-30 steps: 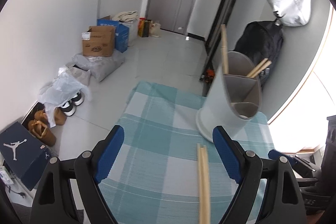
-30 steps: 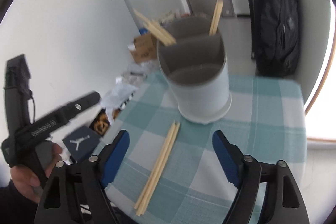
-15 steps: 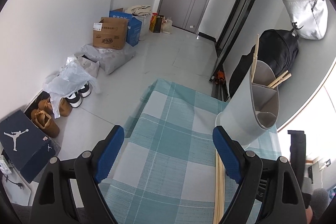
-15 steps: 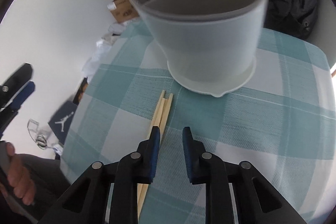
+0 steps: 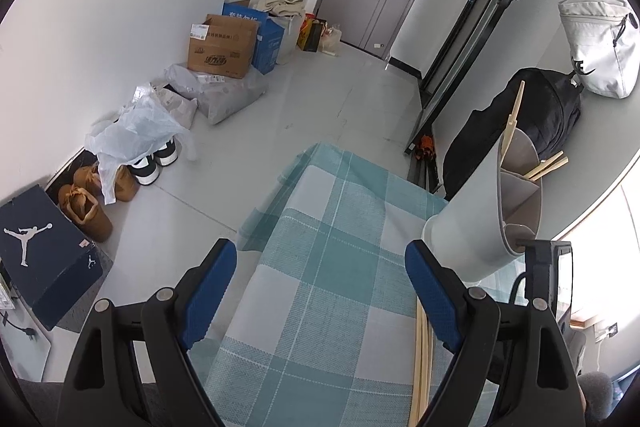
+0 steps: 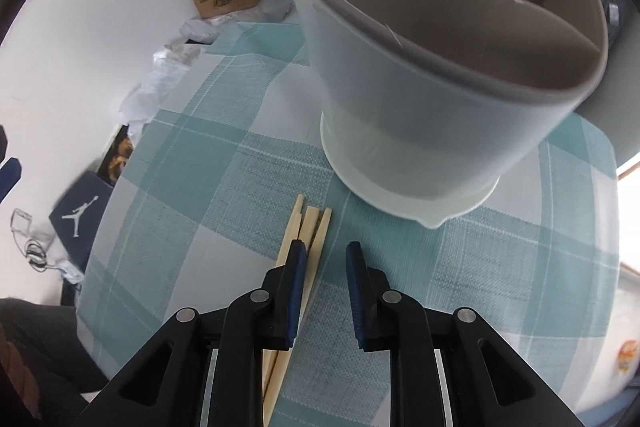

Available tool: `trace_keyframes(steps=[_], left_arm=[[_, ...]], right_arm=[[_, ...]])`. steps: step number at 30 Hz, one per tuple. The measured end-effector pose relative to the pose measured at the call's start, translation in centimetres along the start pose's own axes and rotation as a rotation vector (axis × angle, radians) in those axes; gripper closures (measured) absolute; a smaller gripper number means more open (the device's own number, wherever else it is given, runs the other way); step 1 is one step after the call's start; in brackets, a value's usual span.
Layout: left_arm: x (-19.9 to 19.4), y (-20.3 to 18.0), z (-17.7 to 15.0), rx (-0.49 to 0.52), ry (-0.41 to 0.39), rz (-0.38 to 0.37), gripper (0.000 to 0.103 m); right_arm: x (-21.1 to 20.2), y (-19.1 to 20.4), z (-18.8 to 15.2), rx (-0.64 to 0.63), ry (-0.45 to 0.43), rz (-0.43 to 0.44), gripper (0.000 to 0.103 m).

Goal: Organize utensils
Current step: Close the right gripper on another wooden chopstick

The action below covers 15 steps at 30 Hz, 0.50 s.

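Note:
A grey divided utensil holder (image 6: 420,115) stands on the teal checked tablecloth (image 6: 192,155), with several wooden chopsticks (image 5: 550,165) leaning in its far sections. Three loose chopsticks (image 6: 308,223) lie flat on the cloth just in front of it. My right gripper (image 6: 326,251) points steeply down over them, its jaws drawn in to a narrow gap with nothing between the pads; the sticks run under its left finger. My left gripper (image 5: 320,255) hovers wide open over the cloth, left of the holder (image 5: 468,227), and the loose chopsticks (image 5: 422,347) show behind its right finger.
The table's left edge drops to a tiled floor with a cardboard box (image 5: 222,45), a dark shoe box (image 5: 40,251) and shoes (image 5: 88,203). A black backpack (image 5: 520,115) and a white bag (image 5: 600,43) sit behind the holder.
My right gripper's jaws went from wide to a narrow gap as it dropped close to the loose chopsticks by the holder. The left gripper drifted left, so the holder and sticks slid toward its right finger.

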<state>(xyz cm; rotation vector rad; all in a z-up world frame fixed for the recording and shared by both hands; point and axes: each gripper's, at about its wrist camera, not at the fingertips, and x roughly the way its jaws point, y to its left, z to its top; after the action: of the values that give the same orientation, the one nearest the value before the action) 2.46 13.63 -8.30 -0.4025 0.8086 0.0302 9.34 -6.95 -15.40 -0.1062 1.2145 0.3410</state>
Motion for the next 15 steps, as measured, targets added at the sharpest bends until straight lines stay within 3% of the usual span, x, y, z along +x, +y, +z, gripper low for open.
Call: trace_keyframes(steps=[4, 15], left_arm=[[-0.2, 0.2, 0.1, -0.011, 0.001, 0.001, 0.02], [0.1, 0.4, 0.1, -0.029, 0.025, 0.0, 0.02]], right_arm=[[0.0, -0.6, -0.4, 0.013, 0.021, -0.018, 0.094], [0.3, 0.2, 0.2, -0.032, 0.032, -0.052, 0.094]])
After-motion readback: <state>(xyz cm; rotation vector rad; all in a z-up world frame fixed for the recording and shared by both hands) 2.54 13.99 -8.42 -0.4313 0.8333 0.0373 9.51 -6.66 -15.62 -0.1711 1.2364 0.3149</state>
